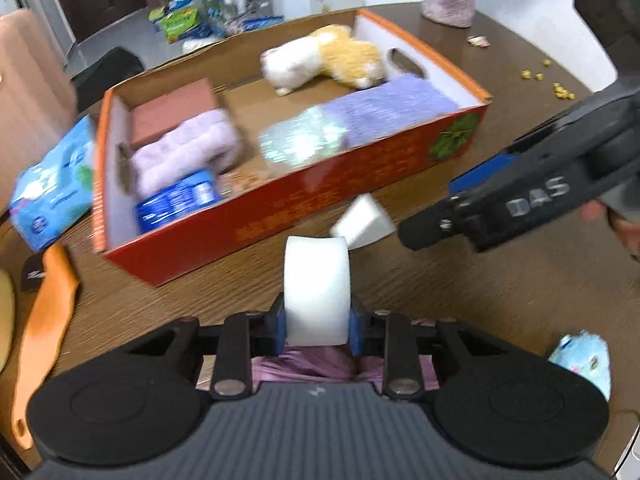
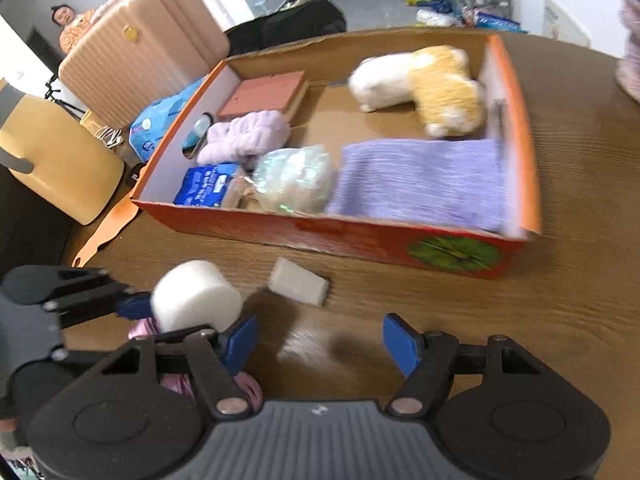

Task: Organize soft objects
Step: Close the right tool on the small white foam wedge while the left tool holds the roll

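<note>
Left gripper (image 1: 318,330) clamped on a white sponge (image 1: 316,290); right gripper (image 2: 320,344) spread apart, holding nothing, above the table (image 2: 560,320) near a second sponge (image 2: 298,286) beside the box (image 2: 360,236).

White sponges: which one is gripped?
The rounded white sponge, squeezed in the left gripper. The wedge-shaped white sponge lies loose on the table before the box.
</note>
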`<action>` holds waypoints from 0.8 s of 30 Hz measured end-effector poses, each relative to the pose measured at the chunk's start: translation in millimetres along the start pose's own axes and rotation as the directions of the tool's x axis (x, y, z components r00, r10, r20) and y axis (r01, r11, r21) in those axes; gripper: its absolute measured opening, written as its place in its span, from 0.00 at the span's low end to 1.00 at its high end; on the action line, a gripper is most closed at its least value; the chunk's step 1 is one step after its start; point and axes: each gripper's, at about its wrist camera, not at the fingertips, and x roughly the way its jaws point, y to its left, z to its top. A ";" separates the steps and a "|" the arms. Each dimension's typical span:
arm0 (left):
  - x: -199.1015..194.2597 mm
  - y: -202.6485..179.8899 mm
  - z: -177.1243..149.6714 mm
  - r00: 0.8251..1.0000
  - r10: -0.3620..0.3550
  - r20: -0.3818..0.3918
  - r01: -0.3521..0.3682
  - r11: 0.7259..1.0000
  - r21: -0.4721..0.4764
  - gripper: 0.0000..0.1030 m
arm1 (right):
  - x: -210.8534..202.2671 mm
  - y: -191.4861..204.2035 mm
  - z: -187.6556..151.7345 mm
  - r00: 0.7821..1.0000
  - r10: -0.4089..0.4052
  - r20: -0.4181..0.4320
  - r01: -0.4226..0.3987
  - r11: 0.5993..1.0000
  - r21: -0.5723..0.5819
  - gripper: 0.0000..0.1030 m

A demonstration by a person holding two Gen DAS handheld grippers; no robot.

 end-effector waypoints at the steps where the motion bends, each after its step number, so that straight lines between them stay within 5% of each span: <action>1: -0.9 6.1 0.3 1.000 0.006 -0.014 -0.006 1.000 -0.005 0.28 | 8.0 6.9 5.1 1.000 0.000 -0.010 0.000 1.000 -0.007 0.61; 8: 8.4 34.4 -1.5 0.998 0.005 -0.069 -0.009 0.998 -0.059 0.29 | 38.8 41.9 16.7 0.994 -0.107 -0.001 0.106 0.992 -0.070 0.40; 11: 14.1 39.3 -5.5 0.995 0.001 -0.096 -0.008 0.997 -0.072 0.29 | 38.1 45.4 15.9 0.987 -0.159 0.025 0.160 0.983 -0.092 0.21; 24: -29.9 11.4 -23.0 0.998 -0.030 -0.055 0.026 0.998 -0.065 0.29 | -47.4 57.5 -32.9 0.982 -0.149 0.114 0.165 0.975 -0.148 0.17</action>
